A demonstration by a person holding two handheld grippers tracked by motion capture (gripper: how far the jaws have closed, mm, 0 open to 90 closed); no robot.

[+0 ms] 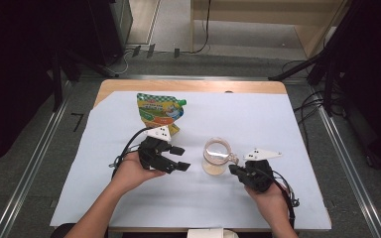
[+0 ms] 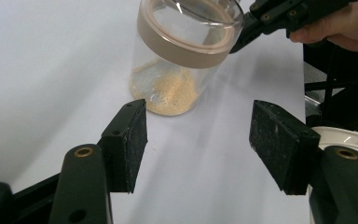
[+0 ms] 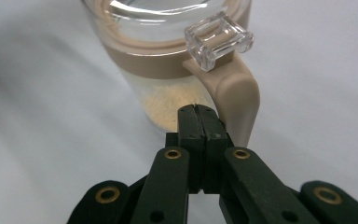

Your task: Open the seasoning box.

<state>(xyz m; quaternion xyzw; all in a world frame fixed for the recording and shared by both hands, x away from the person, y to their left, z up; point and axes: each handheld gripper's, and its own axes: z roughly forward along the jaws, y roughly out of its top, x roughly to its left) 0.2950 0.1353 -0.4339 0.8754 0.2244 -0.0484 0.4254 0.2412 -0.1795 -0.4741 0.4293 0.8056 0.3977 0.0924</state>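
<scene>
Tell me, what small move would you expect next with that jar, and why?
Probably the left gripper eases forward to clasp the jar: its jaws stand open and empty, aimed at the glass, while the shut right gripper sits by the handle.

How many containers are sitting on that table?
2: a clear jar with a little yellowish powder, between the left gripper and right gripper, and a colourful pouch lying farther back.

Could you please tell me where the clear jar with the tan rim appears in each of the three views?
High view: the jar stands right of centre, between both claws.
Left gripper view: top centre, beyond the open jaws.
Right gripper view: top centre, just behind the shut jaws.
Shared landmark: the yellow powder in its bottom.
</scene>
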